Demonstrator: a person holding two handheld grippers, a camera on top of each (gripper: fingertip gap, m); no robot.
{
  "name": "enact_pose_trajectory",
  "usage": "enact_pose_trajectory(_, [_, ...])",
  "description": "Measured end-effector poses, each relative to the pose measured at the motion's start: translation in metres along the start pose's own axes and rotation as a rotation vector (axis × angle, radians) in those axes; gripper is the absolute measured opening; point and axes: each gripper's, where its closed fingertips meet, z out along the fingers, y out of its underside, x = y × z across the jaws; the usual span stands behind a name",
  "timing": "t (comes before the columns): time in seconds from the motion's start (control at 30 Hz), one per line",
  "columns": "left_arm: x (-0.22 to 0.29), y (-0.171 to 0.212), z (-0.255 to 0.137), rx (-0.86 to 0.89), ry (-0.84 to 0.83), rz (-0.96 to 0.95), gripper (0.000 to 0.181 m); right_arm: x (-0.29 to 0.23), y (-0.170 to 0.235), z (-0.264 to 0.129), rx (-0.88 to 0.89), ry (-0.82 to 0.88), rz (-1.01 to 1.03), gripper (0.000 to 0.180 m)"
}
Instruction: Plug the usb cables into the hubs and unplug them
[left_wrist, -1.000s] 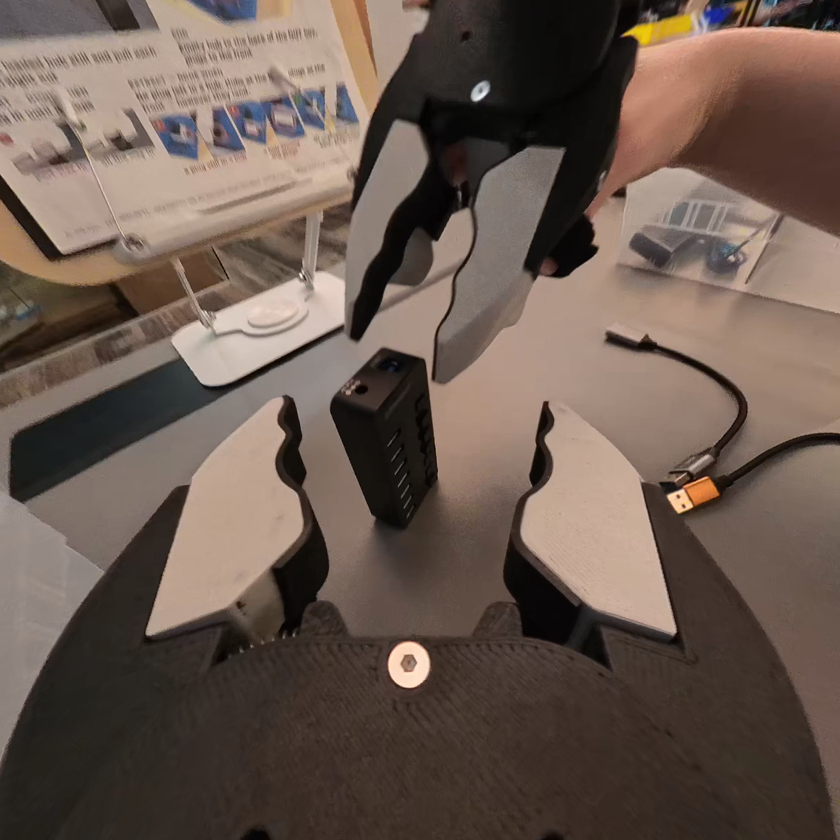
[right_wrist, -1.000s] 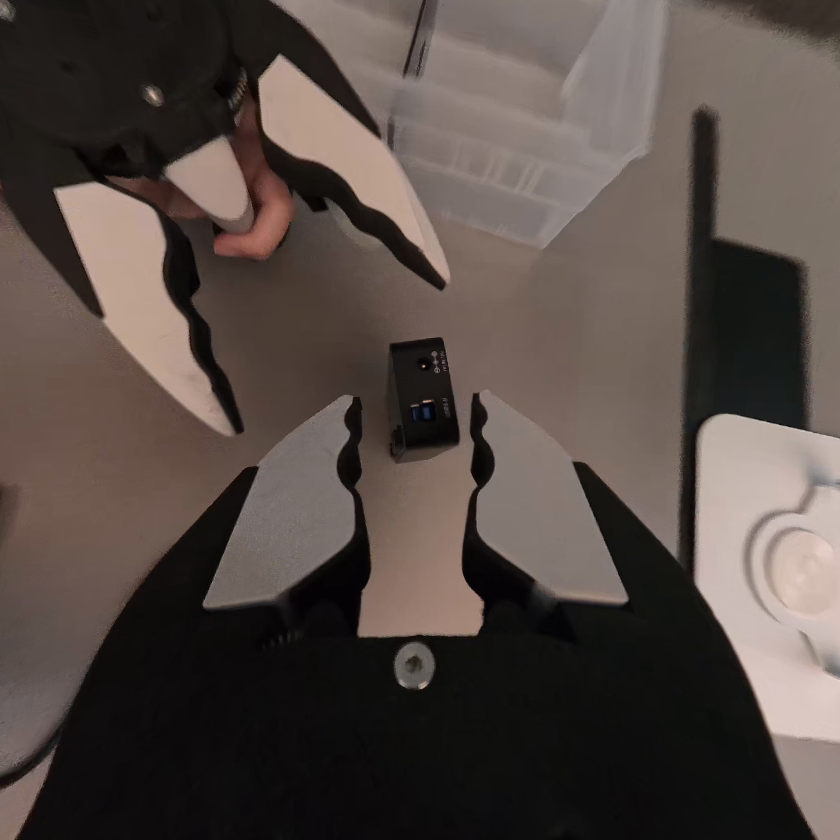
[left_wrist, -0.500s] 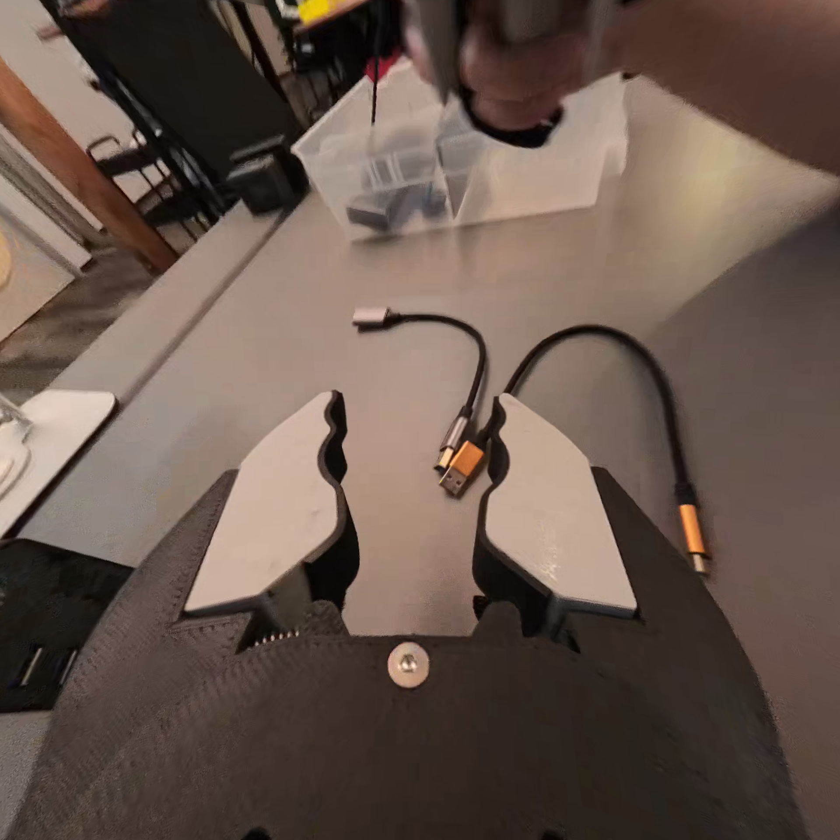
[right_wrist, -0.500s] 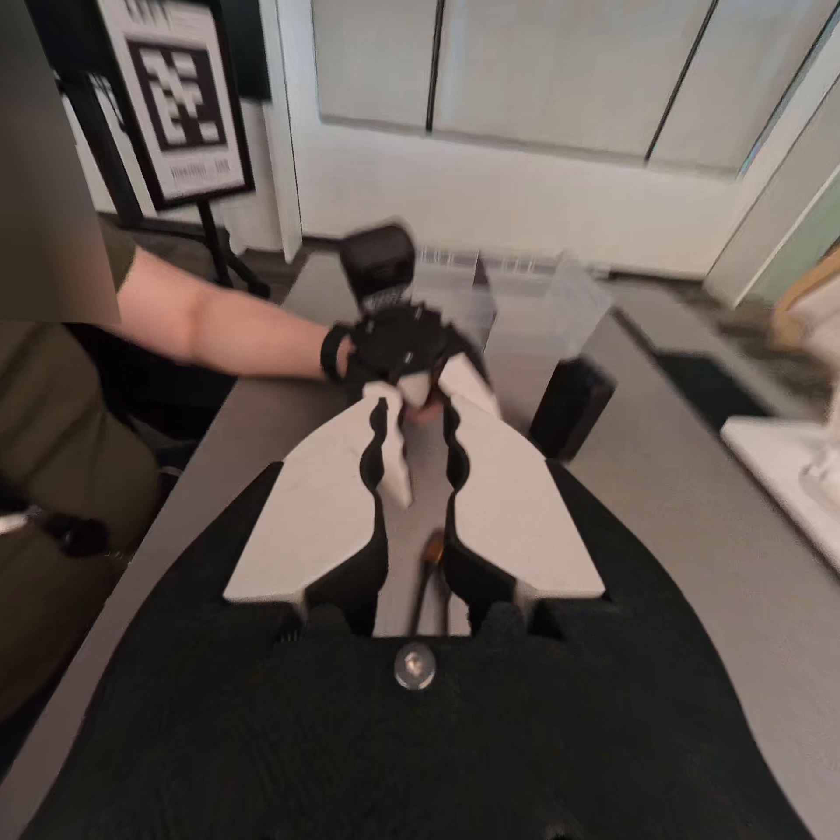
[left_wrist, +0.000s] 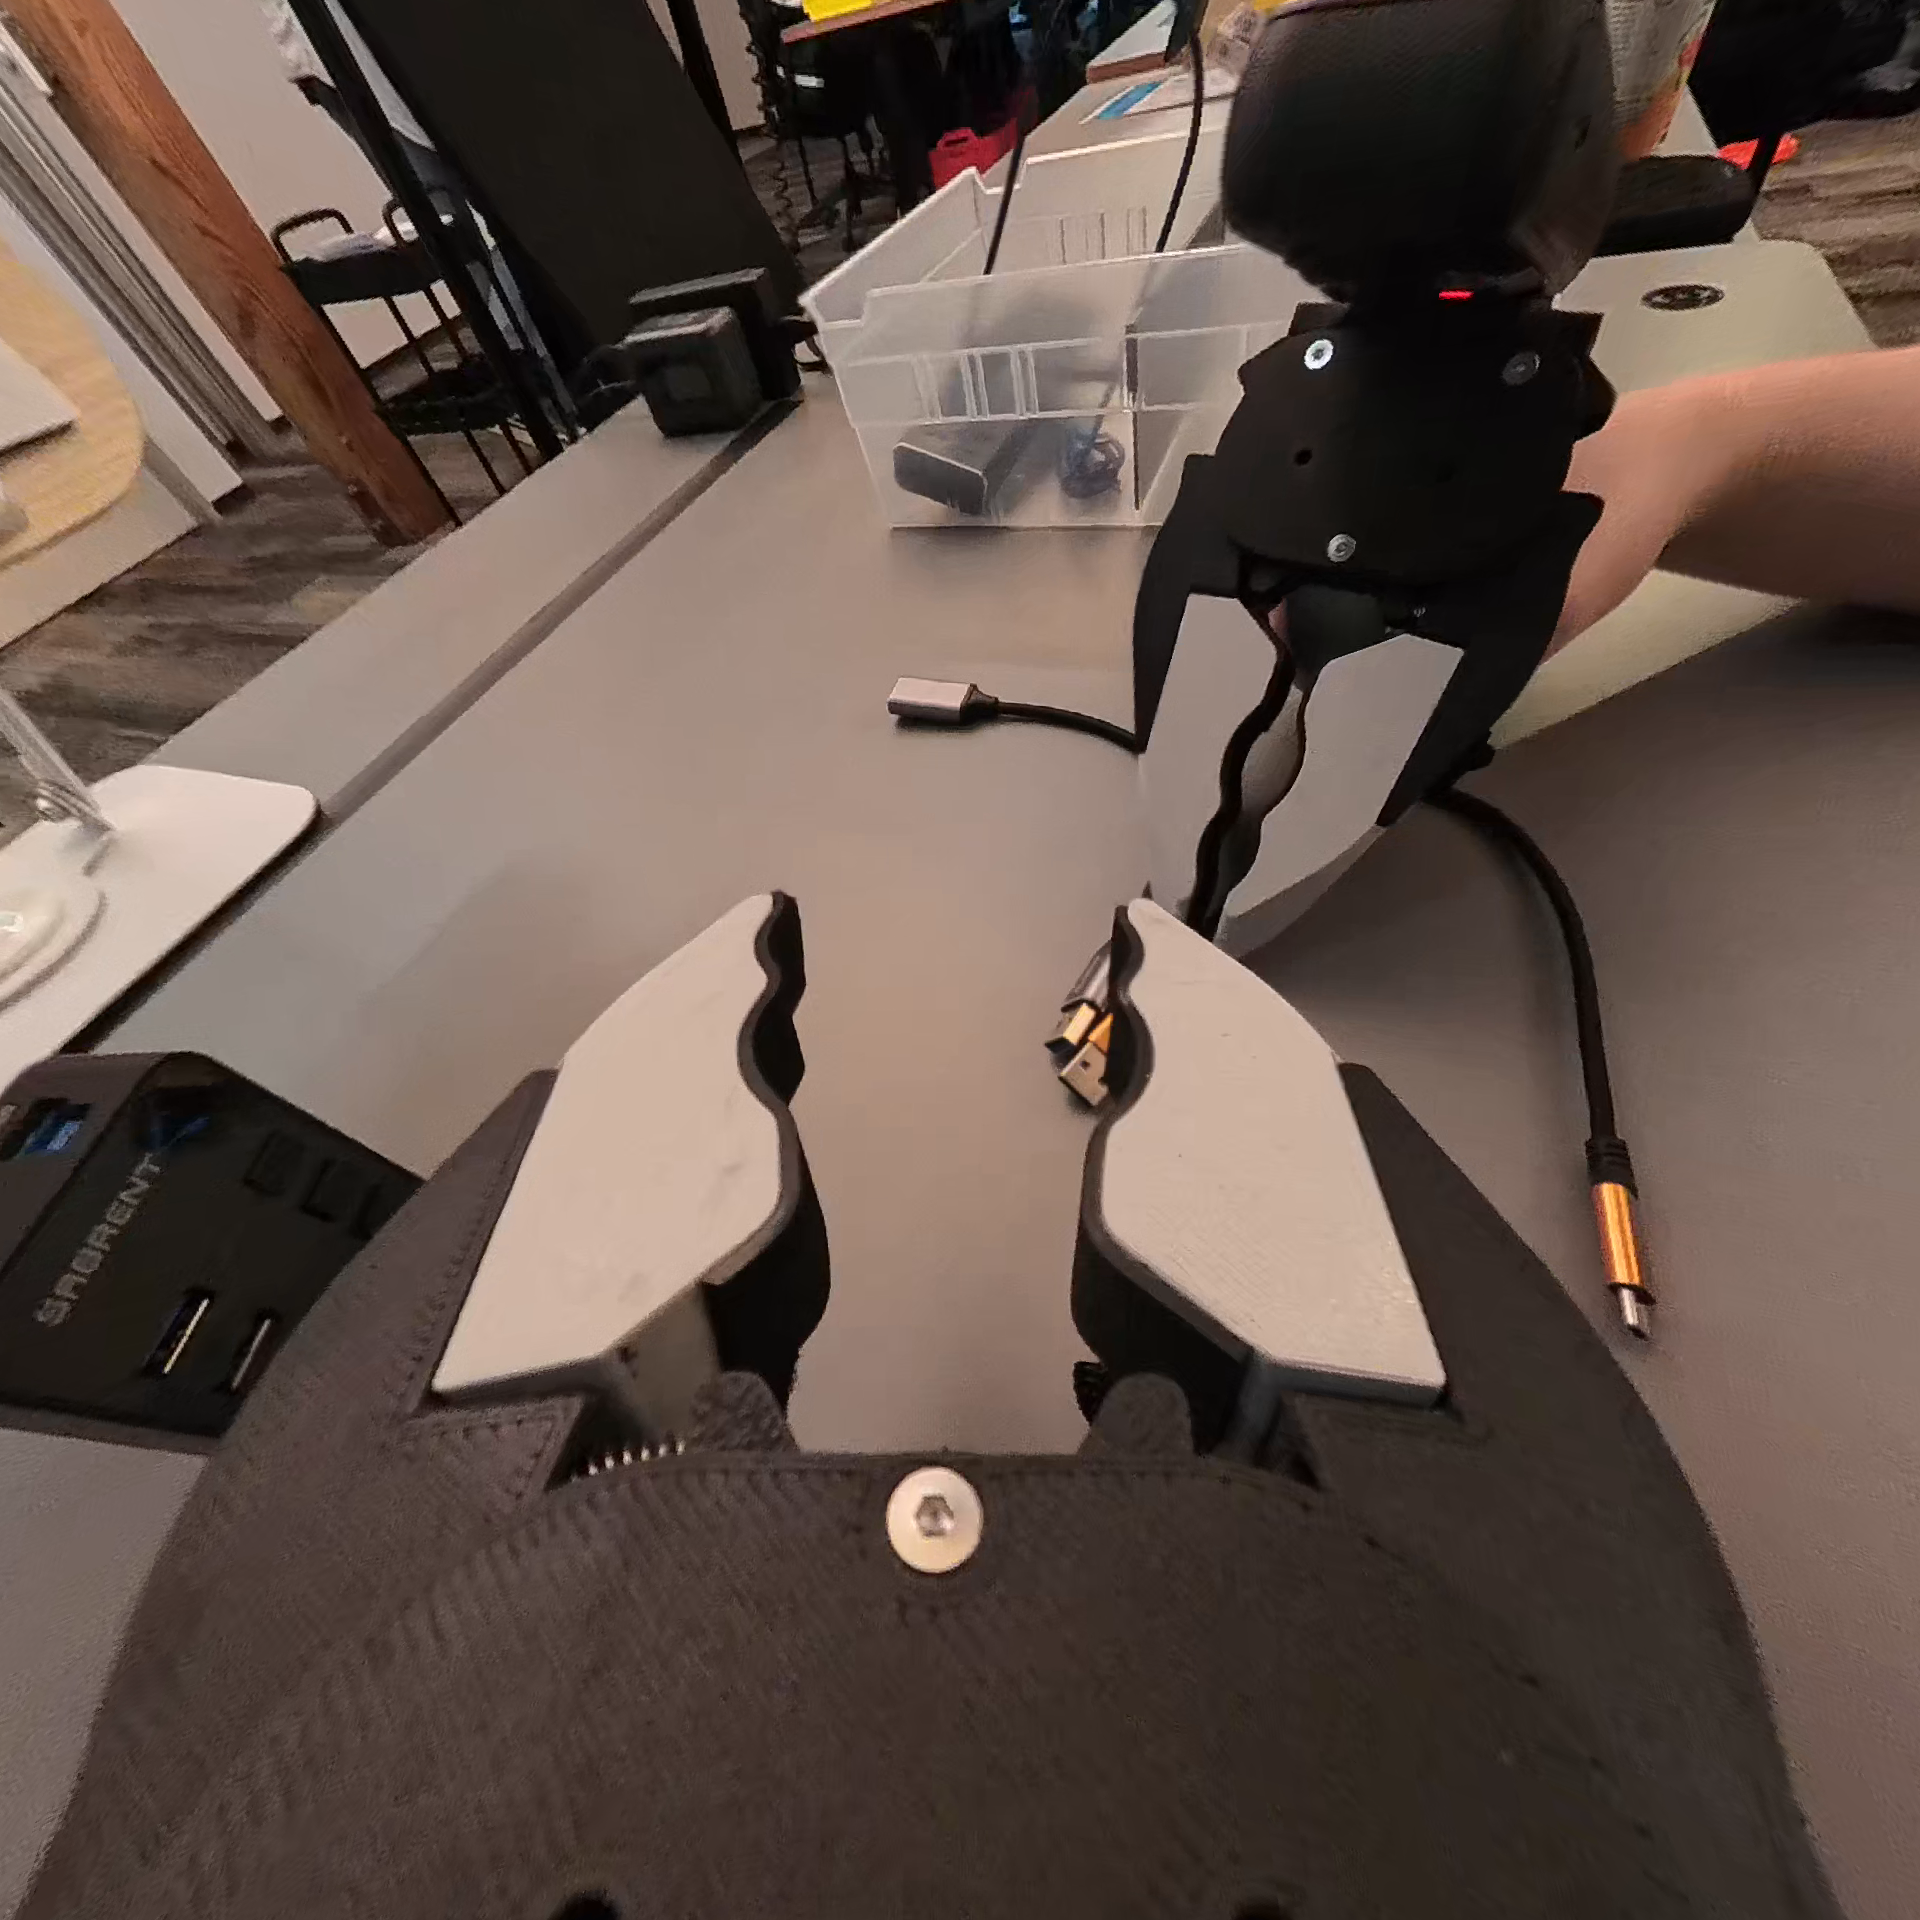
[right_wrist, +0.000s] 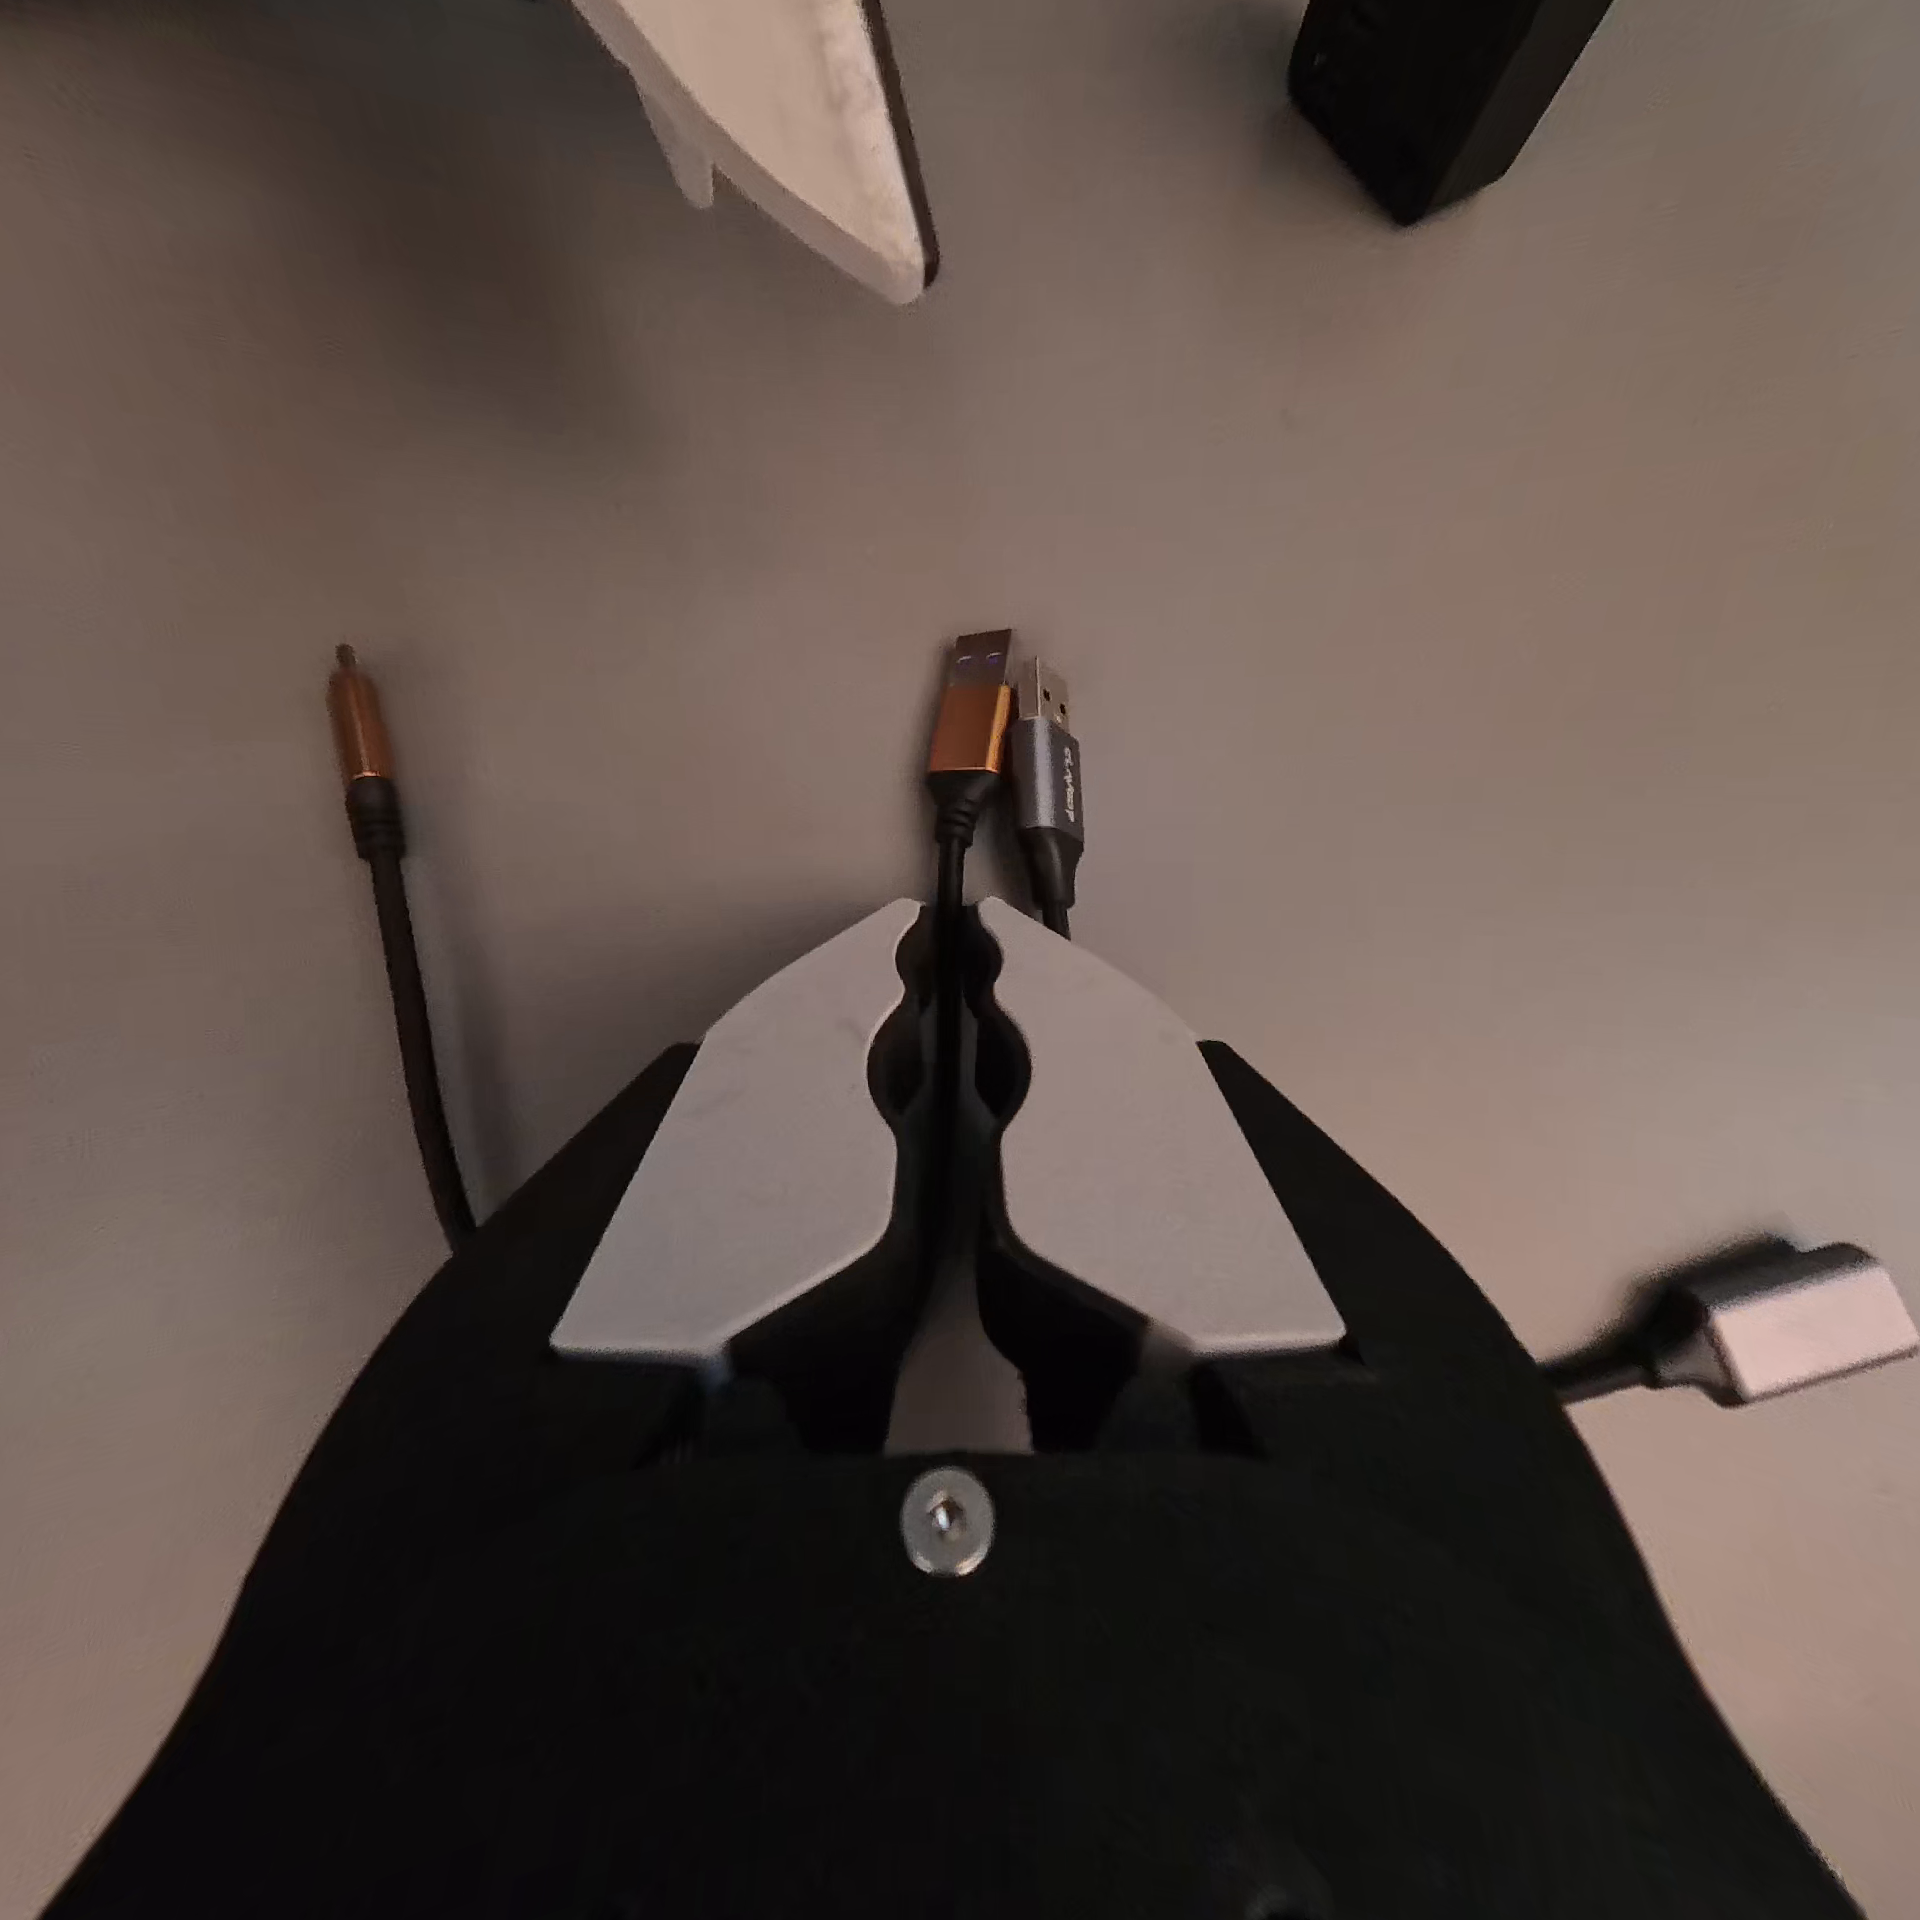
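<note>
My right gripper (right_wrist: 948, 914) is shut on the black cord of the orange-plug USB cable (right_wrist: 971, 717), just behind the plug, on the grey table. A grey USB plug (right_wrist: 1049, 769) lies right beside the orange one. The orange cable's small far end (right_wrist: 353, 717) lies to the left. My left gripper (left_wrist: 951, 925) is open and empty, low over the table, with both plugs (left_wrist: 1081, 1039) beside its right fingertip. The right gripper (left_wrist: 1205, 904) points down just beyond them. The black hub (left_wrist: 156, 1226) lies at the lower left, its ports facing up; it also shows in the right wrist view (right_wrist: 1434, 94).
A clear plastic bin (left_wrist: 1039, 416) holding dark devices stands at the back of the table. The grey cable's far connector (left_wrist: 935, 698) lies in front of the bin. A white stand base (left_wrist: 135, 862) sits on the left. A person's forearm (left_wrist: 1766, 488) comes in from the right. One gripper's finger ends stand about 10 cm off the other's. The black hub (left_wrist: 156, 1226) lies some 10 cm from my left tips, 20 cm from my right tips.
Both grippers left the hub. My left gripper swung right to the cables and narrowed a little. My right gripper came down over the plugs and shut on the orange cable's cord.
</note>
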Motion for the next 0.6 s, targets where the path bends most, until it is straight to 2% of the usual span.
enact_pose_trajectory(0.07, [0.0,-0.001,-0.003,-0.003,0.033,-0.065,0.054,0.002,-0.007,-0.005,0.031,0.07,-0.12,0.005])
enact_pose_trajectory(0.13, [0.012,-0.011,-0.009,0.047,0.153,-0.155,0.055,-0.007,-0.032,-0.022,0.199,0.182,-0.351,0.004])
enact_pose_trajectory(0.17, [0.019,-0.019,-0.014,0.08,0.22,-0.185,0.05,-0.01,-0.044,-0.034,0.27,0.263,-0.434,0.003])
enact_pose_trajectory(0.23, [0.03,-0.034,-0.026,0.152,0.3,-0.184,0.049,-0.015,-0.062,-0.056,0.365,0.414,-0.561,0.004])
enact_pose_trajectory(0.3, [0.033,-0.046,-0.038,0.203,0.296,-0.119,0.05,-0.022,-0.07,-0.069,0.409,0.52,-0.664,0.004])
enact_pose_trajectory(0.4, [0.049,-0.049,-0.05,0.193,0.335,0.001,0.049,-0.029,-0.076,-0.076,0.431,0.607,-0.764,0.004])
enact_pose_trajectory(0.6, [0.061,-0.025,-0.045,0.067,0.378,0.059,0.039,-0.034,-0.079,-0.081,0.508,0.566,-0.72,0.004])
